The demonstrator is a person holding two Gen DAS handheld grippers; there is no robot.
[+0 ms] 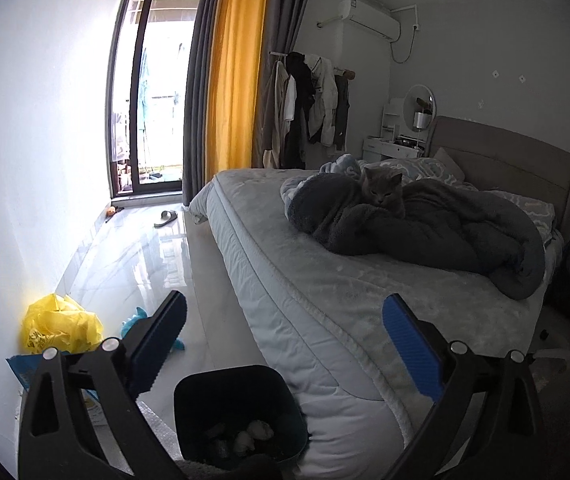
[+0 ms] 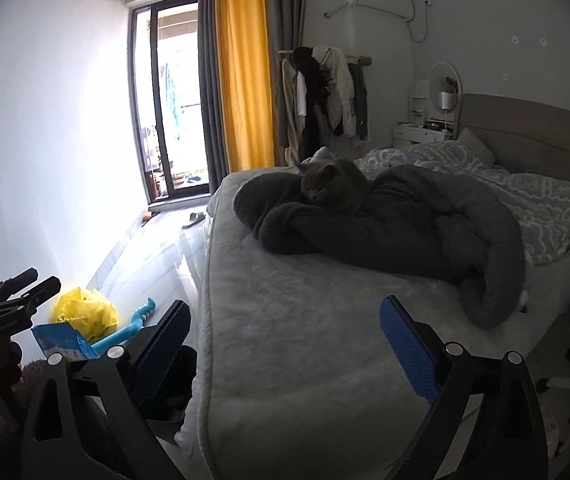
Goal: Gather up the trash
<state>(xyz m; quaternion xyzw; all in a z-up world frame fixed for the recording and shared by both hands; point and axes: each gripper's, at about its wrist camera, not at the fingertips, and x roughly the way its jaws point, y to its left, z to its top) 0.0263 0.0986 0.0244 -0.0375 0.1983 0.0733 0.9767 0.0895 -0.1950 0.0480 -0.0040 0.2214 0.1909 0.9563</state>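
Bedroom floor and bed are seen from two hand-held grippers, both pointed slightly downward. At far left, against the white wall, a crumpled yellow plastic bag (image 1: pixel 61 328) is left lying on the glossy tiles, with a blue-and-white carton (image 2: pixel 63 342) just beside it and a blue toy (image 2: pixel 133 326) near its right side. A dark trash bin (image 1: pixel 237 412) is seen at the foot of the bed (image 1: pixel 325 300), between the fingers of the left gripper (image 1: pixel 285 348); pale wads of paper are already gathered inside it. The left gripper is held wide open with nothing between its fingers, and the right gripper (image 2: pixel 285 348) is likewise spread wide and empty above the mattress edge. On the rumpled dark blanket (image 2: pixel 405 232) a grey cat (image 2: pixel 335 180) is settled, untouched. A drop-off appears to have been completed, and the next pickup seems to be in hand: a turn toward the wall and a lowering onto the yellow bag or carton would be called for. Print is visible on the bag and carton, but none can be read.
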